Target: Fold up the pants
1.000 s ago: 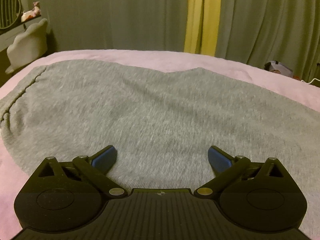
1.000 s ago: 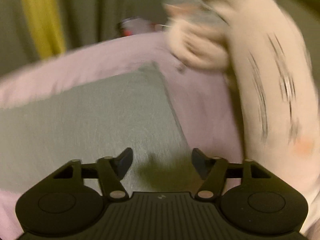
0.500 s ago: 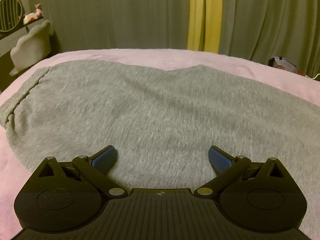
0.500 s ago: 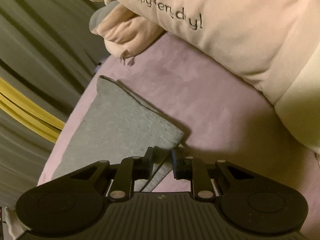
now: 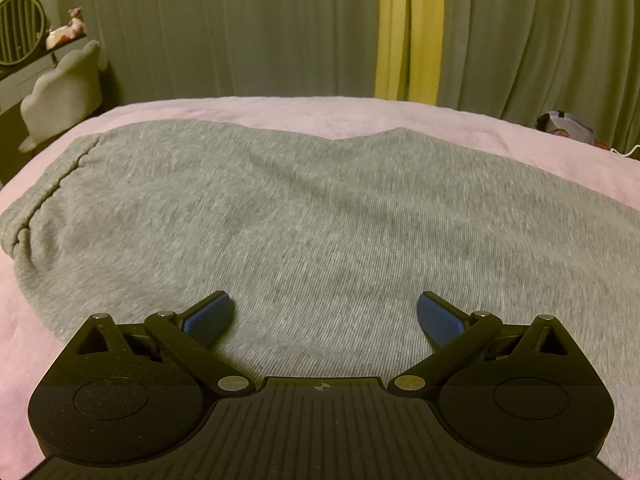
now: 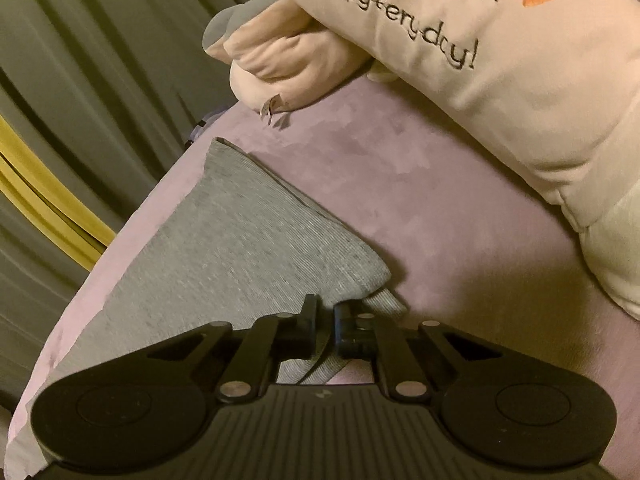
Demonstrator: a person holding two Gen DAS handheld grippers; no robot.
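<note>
The grey pants (image 5: 320,216) lie flat on the pink bedsheet (image 6: 460,216). The right gripper (image 6: 327,320) has just closed and clamps the leg hem corner (image 6: 372,280), while the left gripper (image 5: 324,316) hangs wide apart above the cloth. The pinch looks shallow, so the corner may slip out when lifted, or only one layer comes up.

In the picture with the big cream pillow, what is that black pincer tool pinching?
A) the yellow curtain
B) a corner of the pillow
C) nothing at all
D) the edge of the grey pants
D: the right gripper has its jaws closed on a fold of the grey pants at their corner, while the pillow lies apart on the pink bedcover.
</note>
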